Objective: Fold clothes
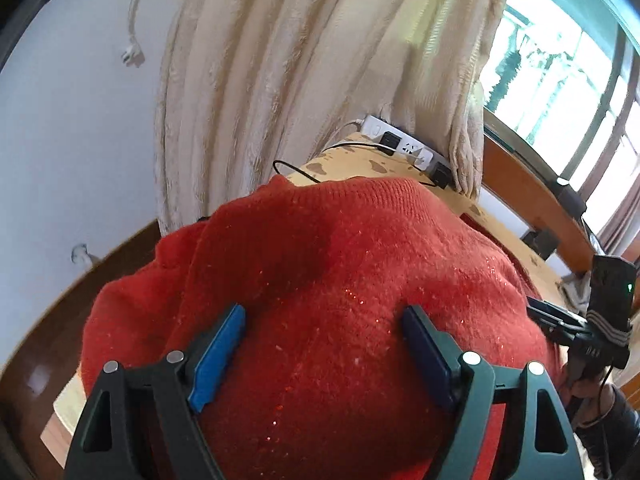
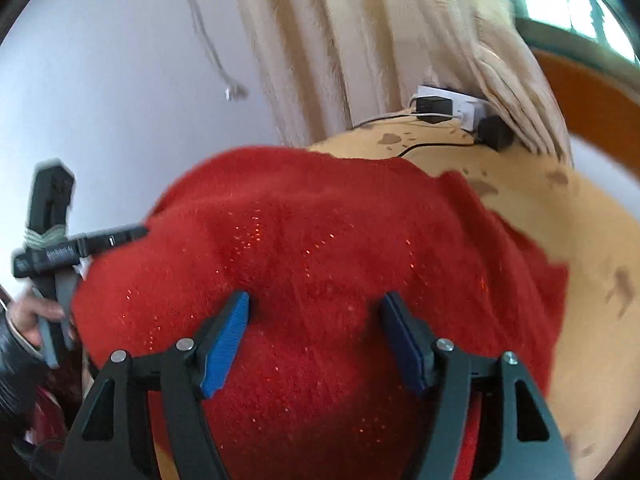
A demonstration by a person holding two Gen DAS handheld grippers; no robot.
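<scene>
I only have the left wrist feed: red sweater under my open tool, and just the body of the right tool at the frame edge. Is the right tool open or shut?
Observer: Open. The right tool has its blue pads wide apart over the red sweater, with nothing pinched between them.
Operator: What lies past the sweater's right side?
Observer: Yellow spotted tablecloth shows bare beyond the sweater's edge there.

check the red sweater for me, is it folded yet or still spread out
Cannot tell fully. The red sweater lies in a rumpled mound on the table, edges uneven, not a neat fold. Both grippers, left and right, are open above it.
</scene>
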